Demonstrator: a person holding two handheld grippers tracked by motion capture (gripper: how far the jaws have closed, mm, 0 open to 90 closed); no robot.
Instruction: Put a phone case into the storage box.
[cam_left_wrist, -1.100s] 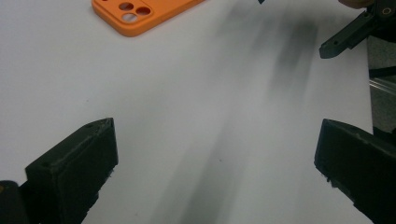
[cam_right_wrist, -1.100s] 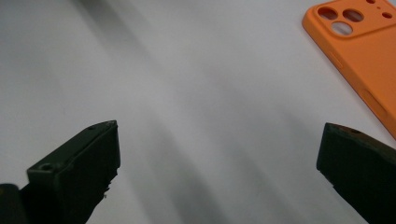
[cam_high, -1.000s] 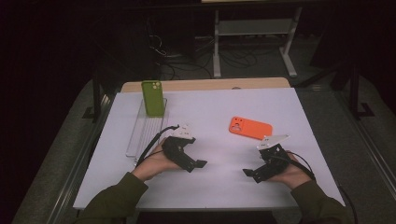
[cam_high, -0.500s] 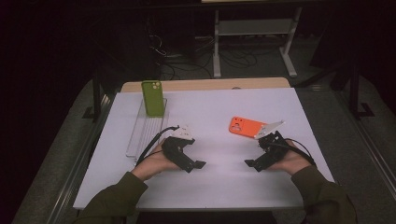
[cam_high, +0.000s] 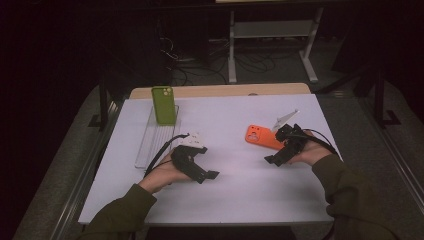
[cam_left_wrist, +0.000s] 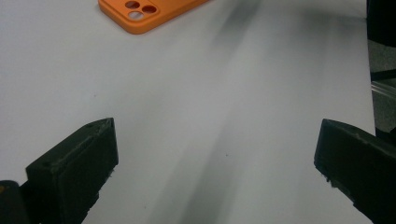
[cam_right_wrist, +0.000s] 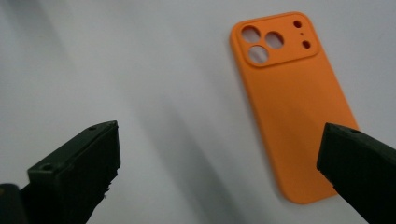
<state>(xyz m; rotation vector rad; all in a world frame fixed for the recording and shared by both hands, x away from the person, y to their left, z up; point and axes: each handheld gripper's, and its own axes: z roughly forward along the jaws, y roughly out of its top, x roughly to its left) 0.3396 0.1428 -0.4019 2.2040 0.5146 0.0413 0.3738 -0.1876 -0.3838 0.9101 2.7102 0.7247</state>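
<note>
Orange phone case partly cut off behind right gripper at four o'clock; both grippers' jaws spread, empty, over white table; room dark.

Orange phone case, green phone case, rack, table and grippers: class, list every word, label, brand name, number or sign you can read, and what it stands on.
None can be read.
Orange phone case: plain back, camera cut-outs, no print.
Green phone case: no lettering visible from the high view; too small to be sure.
Clear rack, white table, left gripper, right gripper: no markings legible.
</note>
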